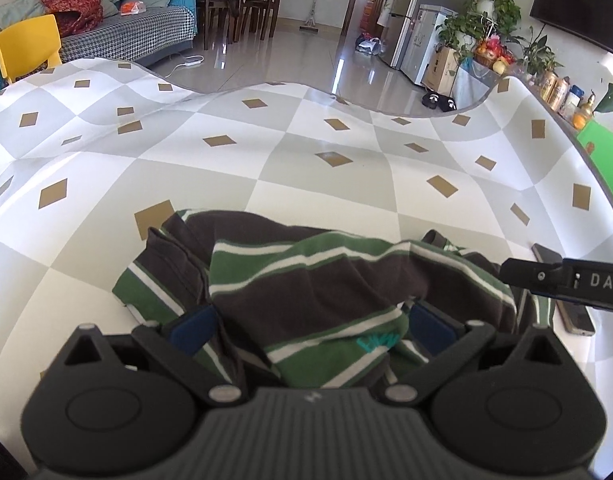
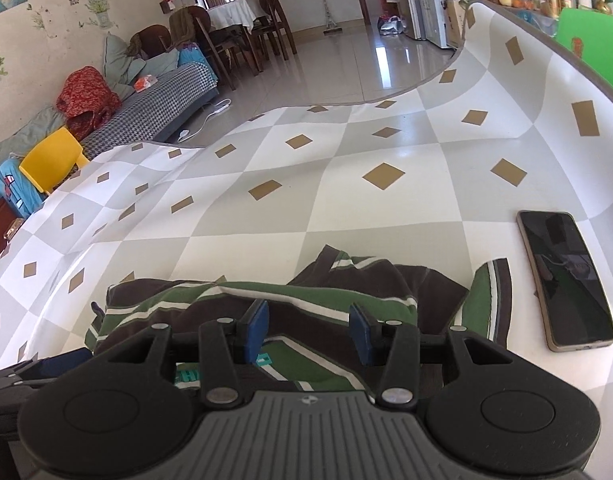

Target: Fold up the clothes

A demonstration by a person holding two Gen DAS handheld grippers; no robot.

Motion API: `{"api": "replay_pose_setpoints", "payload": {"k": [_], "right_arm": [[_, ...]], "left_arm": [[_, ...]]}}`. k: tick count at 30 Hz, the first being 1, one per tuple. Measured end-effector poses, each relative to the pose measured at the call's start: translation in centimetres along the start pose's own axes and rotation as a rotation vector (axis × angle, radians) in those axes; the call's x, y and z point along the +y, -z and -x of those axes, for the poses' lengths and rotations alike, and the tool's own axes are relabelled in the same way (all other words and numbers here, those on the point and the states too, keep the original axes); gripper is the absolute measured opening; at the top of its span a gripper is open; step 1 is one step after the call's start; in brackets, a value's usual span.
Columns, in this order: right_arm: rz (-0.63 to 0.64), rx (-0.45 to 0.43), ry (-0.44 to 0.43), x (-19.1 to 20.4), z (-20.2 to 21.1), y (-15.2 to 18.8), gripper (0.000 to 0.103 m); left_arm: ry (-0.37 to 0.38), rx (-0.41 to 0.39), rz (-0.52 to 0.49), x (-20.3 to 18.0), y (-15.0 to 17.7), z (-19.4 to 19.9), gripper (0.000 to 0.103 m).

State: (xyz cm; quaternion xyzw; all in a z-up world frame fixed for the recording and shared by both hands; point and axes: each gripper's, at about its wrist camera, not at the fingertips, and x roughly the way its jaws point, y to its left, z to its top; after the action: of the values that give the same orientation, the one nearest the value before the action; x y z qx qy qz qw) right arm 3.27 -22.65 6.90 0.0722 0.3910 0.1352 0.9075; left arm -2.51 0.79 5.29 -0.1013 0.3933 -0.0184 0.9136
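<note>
A green, brown and white striped garment (image 1: 306, 280) lies bunched on the checked tablecloth (image 1: 306, 152). My left gripper (image 1: 312, 328) hovers over its near edge. Its blue pads (image 1: 192, 330) stand wide apart and a fold with teal lettering lies between and under them; I see no pinch. In the right wrist view the same garment (image 2: 346, 280) lies below my right gripper (image 2: 310, 330), whose blue pads (image 2: 258, 326) are parted with nothing between them. One finger of the right gripper (image 1: 562, 280) shows at the right of the left wrist view.
A dark phone (image 2: 566, 280) lies on the tablecloth (image 2: 346, 200) just right of the garment. The cloth curls up at its far edge and right side. Beyond it are a tiled floor, a yellow chair (image 1: 26, 48), a sofa and a dining table.
</note>
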Motion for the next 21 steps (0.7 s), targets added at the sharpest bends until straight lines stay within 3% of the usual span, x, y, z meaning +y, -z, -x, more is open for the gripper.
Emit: {"api": "replay_pose_setpoints", "payload": {"k": [13,21], "right_arm": [[0.032,0.076,-0.022,-2.0,-3.5,-2.0,0.043],[0.105,0.059,-0.034,-2.0,-5.9,-2.9,0.043]], "left_arm": [[-0.004,0.092,-0.001,0.2,-5.1,-2.9,0.103],[-0.02,0.143,-0.037,0.4,-7.4,-5.2,0.103]]}}
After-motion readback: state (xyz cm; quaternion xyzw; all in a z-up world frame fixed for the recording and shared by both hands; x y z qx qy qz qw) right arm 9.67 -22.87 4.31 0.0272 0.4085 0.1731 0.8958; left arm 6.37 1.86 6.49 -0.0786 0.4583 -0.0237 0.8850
